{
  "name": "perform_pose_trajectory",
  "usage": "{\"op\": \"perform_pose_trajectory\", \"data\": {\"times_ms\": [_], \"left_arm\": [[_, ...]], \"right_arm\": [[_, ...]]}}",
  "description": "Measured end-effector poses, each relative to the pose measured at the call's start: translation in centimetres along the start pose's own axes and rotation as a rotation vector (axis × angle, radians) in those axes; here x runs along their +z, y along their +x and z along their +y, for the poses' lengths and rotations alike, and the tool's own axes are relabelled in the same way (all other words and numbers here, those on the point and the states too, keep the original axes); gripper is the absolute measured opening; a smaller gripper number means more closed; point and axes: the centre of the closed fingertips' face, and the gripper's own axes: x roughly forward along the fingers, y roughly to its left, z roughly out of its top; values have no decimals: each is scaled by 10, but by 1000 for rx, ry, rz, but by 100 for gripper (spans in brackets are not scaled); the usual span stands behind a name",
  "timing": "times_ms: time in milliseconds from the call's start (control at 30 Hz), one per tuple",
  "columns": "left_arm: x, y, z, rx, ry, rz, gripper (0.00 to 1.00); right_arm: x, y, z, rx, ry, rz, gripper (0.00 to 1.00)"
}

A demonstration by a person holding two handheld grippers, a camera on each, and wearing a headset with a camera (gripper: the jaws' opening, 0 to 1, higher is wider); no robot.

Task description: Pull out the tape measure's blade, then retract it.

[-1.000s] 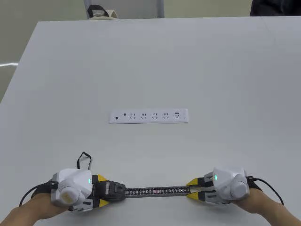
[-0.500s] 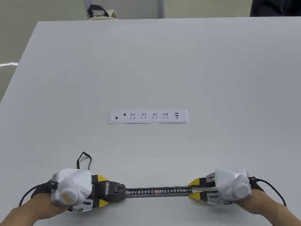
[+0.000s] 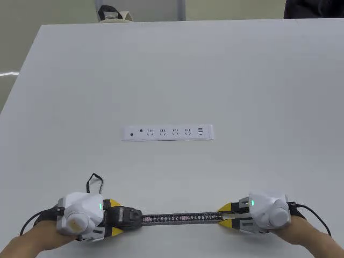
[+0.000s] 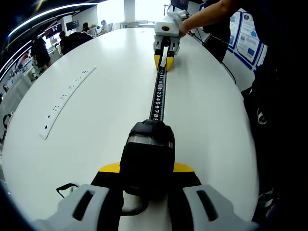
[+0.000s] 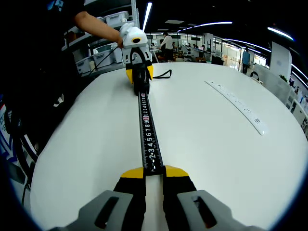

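The white table (image 3: pixel 172 80) carries a power strip (image 3: pixel 167 132) lying crosswise at its middle, well apart from the work, which sits along the near edge. There the tape measure is stretched out in one straight line running left to right across the person's front, roughly parallel to the strip. The left gripper (image 3: pixel 118 217) is clamped around the black case (image 3: pixel 128 217), jaws closed on its sides, and holds it at the left end of the line; the left gripper view has the case (image 4: pixel 147 154) sitting square between the yellow pads. From the case's mouth the blade (image 3: pixel 180 218) runs flat and low over the table, numbers up, straight to the right gripper (image 3: pixel 223 215), whose jaws are nearly together and pinch the blade's free end. In the right gripper view the blade (image 5: pixel 147 130) leaves the jaws dead ahead and ends at the case, so that gripper points along the blade's own long axis. That axis is what the next move turns on: the case lies directly left of the right gripper, and whether the blade is drawn further or fed back, the right gripper should probably travel only along this line, away from or toward the case, while the left holds steady; drifting sideways could kink the blade.
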Motion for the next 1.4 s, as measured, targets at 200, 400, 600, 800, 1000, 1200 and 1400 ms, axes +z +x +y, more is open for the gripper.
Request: {"op": "perform_pose_trajectory", "data": {"times_ms": [200,400,600,800,1000,1200,1400], "left_arm": [[0,0,0,-2,0,-2,31],[-1,0,0,-1,2,0,31],[0,0,0,-1,2,-1,31],[0,0,0,-2,0,-1,31],[0,0,-1,-3,6,4,32],[1,3,0,-3,11,14,32],[3,2,-1,12,17,20,32]], "right_arm": [[-4,-4,-1,-7,3,4,10],[-6,-6,-1,-12,4,8,10],[-8,-9,-2,-18,4,9,10],[-10,-12,-3,-25,8,14,11],[-10,-13,-3,-26,1,20,11],[-10,-12,-1,-26,-19,40,12],[-10,-11,-1,-45,-23,68,14]]}}
